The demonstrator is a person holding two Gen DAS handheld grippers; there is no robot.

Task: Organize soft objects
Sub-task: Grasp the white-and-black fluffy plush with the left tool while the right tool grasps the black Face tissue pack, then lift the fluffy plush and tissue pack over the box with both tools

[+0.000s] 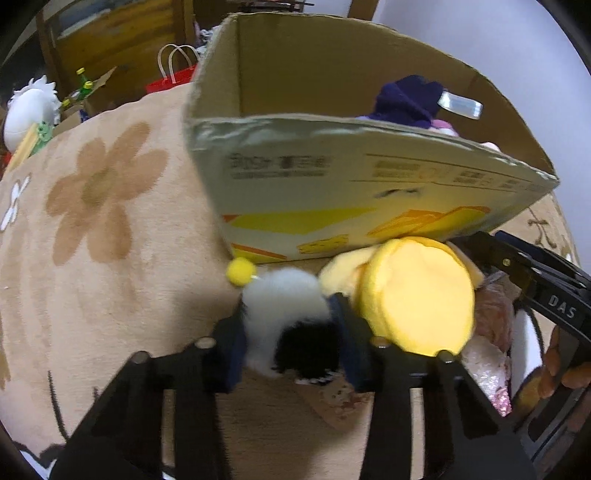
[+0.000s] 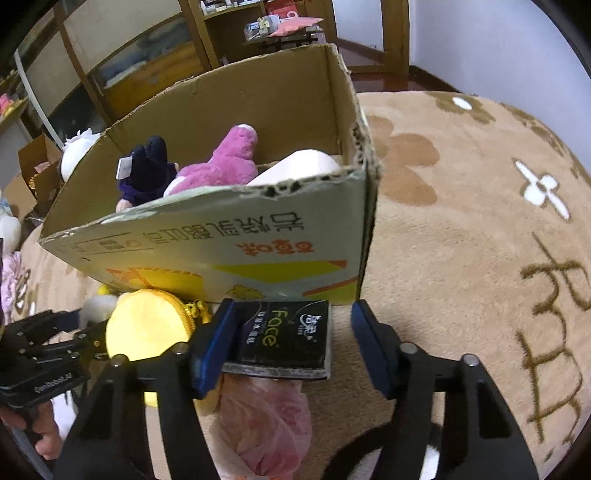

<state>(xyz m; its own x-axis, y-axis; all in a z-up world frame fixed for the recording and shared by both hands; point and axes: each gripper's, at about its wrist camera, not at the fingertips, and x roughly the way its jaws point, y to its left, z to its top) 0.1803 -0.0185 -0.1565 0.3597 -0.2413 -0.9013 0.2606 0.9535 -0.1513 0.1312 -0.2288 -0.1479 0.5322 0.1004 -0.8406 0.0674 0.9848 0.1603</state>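
Note:
My left gripper [image 1: 290, 308] is shut on a fluffy white-and-black plush [image 1: 284, 299] with a yellow pompom [image 1: 241, 271], which lies on the blanket in front of the cardboard box [image 1: 332, 177]. Just right of it lies a round yellow pouch [image 1: 417, 295]. In the right wrist view my right gripper [image 2: 291, 308] stands open around a black tissue pack [image 2: 284, 336]. Its left pad touches the pack's edge and its right pad is apart from it. The yellow pouch [image 2: 147, 325] lies left of the pack. Inside the box [image 2: 207, 236] sit a pink plush [image 2: 225, 162] and a dark blue plush [image 2: 147, 170].
A beige blanket [image 1: 103, 229] with brown flowers covers the surface. A pink plastic bag [image 2: 258, 417] lies under the tissue pack's near edge. A red paper bag [image 1: 171, 79] and a white plush [image 1: 31, 110] sit beyond the blanket's far left edge. Wooden shelves [image 2: 258, 22] stand behind the box.

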